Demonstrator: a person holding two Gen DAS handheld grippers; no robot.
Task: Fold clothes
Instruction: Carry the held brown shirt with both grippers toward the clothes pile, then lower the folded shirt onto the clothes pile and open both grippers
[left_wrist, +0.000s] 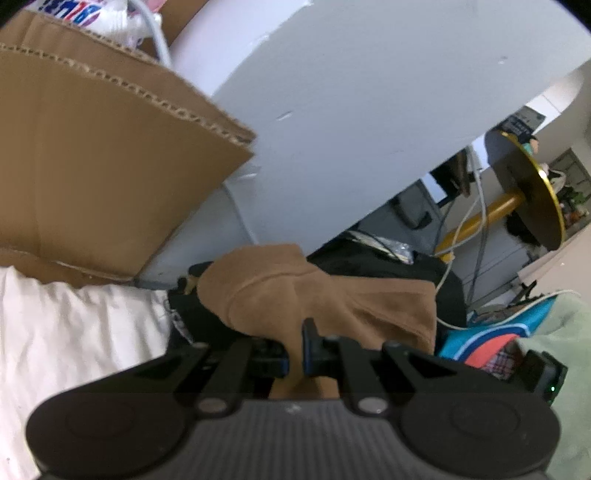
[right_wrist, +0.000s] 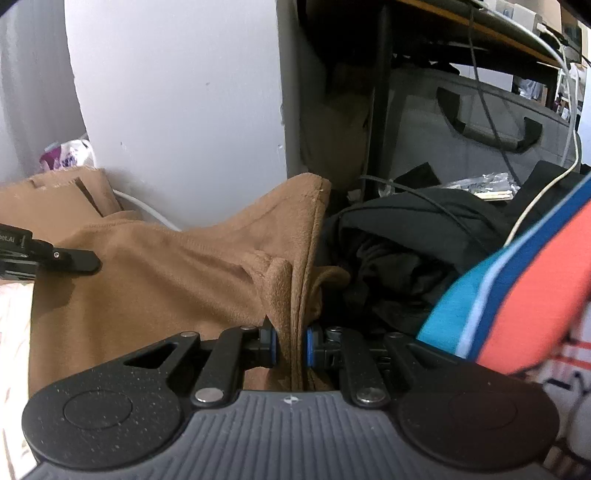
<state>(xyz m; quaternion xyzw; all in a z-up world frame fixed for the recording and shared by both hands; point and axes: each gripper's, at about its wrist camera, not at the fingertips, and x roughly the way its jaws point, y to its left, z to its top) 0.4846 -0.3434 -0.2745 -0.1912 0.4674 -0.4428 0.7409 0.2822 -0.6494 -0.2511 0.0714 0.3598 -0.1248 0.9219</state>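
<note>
A pale grey wall (right_wrist: 177, 92) backs a cluttered corner, and a white rumpled sheet (left_wrist: 74, 332) covers the surface at the lower left of the left wrist view, with a brown cardboard box (left_wrist: 103, 166) standing against the wall above it. The task's thing, a tan fleece garment (right_wrist: 177, 280), is held up between the two tools in front of the wall, its soft cloth sagging between them. The left gripper (left_wrist: 295, 354) has its fingers drawn narrow on a gathered edge of the tan cloth, which bunches up just beyond the blue-edged pads and hides the tips on the left side. The right gripper (right_wrist: 290, 343) likewise pinches a thick fold of the same garment, several layers standing upright between its pads, with one corner of the cloth rising to a peak above. In the right wrist view the other tool's black finger reaches in from the left edge, lying against the tan cloth. Just beside the garment on the right lies a heap of black clothing (right_wrist: 399, 251), crossed by a white cable (right_wrist: 535, 199). A blue, white and coral fabric (right_wrist: 517, 295) is close to the lens at the right, blurred
</note>
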